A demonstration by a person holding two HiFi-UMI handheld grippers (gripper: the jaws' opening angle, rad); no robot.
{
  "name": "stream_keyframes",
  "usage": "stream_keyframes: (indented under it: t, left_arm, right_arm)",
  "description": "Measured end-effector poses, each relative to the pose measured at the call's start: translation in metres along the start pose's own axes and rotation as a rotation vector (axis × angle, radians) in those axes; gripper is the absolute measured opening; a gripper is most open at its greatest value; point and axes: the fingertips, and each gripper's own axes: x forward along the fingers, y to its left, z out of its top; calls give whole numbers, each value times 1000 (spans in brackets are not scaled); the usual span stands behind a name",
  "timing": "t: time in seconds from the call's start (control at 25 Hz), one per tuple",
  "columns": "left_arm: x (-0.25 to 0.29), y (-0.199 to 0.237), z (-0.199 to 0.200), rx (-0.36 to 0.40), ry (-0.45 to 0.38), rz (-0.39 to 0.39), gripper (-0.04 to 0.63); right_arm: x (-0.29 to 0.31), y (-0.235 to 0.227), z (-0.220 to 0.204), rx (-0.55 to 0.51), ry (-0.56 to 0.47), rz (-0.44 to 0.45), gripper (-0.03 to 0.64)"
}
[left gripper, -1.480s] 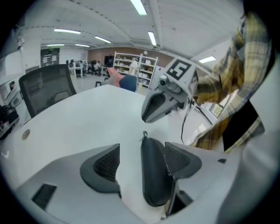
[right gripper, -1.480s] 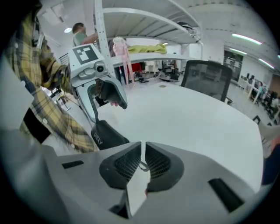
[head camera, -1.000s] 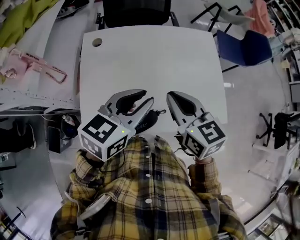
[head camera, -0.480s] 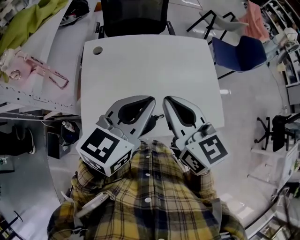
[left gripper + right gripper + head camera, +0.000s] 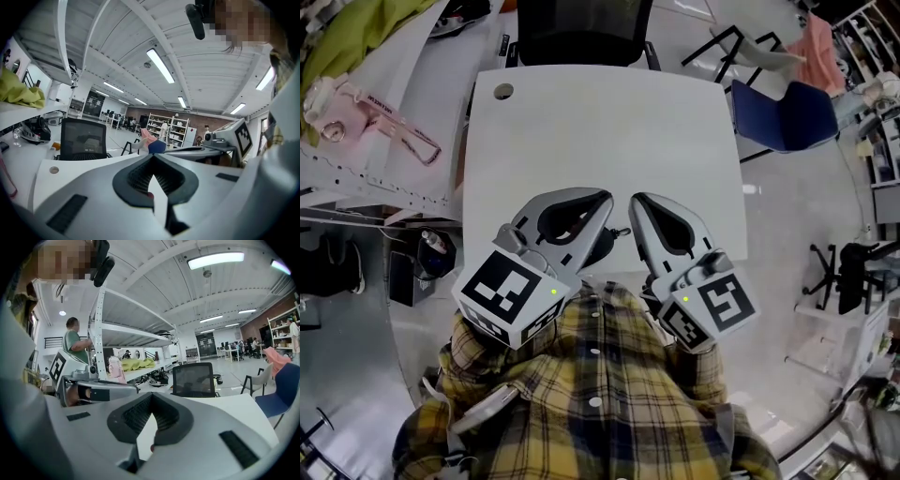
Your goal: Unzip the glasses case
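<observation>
In the head view both grippers are raised close to my chest over the near edge of the white table (image 5: 600,131). My left gripper (image 5: 607,199) has its tips together with nothing seen between them; its view shows the jaws (image 5: 152,157) meeting over bare table. My right gripper (image 5: 635,200) stands beside it, tips also touching (image 5: 151,397) and empty. The dark glasses case (image 5: 602,251) lies below the left gripper, mostly hidden by it. Its small zipper pull (image 5: 622,232) pokes out between the two grippers. Neither gripper touches the case that I can see.
A round cable hole (image 5: 502,92) sits at the table's far left corner. A black office chair (image 5: 581,28) stands behind the table, a blue chair (image 5: 787,112) to the right. A bench at left carries a pink object (image 5: 366,108) and green cloth (image 5: 356,33).
Both grippers have risen toward the camera and drawn closer together. The left gripper's jaws, apart a second ago, are now closed. The case has stayed in place.
</observation>
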Motion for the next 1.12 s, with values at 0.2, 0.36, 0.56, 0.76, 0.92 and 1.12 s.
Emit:
stream_keyframes:
  t: [0.2, 0.36, 0.56, 0.76, 0.92, 1.12]
  left_arm:
    - [1, 6, -1, 15, 14, 12, 8]
    - [2, 12, -3, 28, 37, 19, 7]
    - [6, 12, -2, 39, 50, 20, 8]
    - [11, 9, 6, 95, 45, 7, 8]
    - [15, 8, 14, 162, 41, -1, 7]
    - [18, 4, 17, 249, 44, -20, 8]
  right_arm:
    - [4, 1, -6, 12, 28, 11, -2]
    - [6, 2, -8, 11, 32, 14, -2]
    - [4, -1, -6, 11, 31, 13, -2]
    - [3, -2, -6, 9, 46, 16, -2]
    - [2, -3, -8, -2, 54, 16, -2]
    - [5, 1, -11, -19, 63, 21, -2]
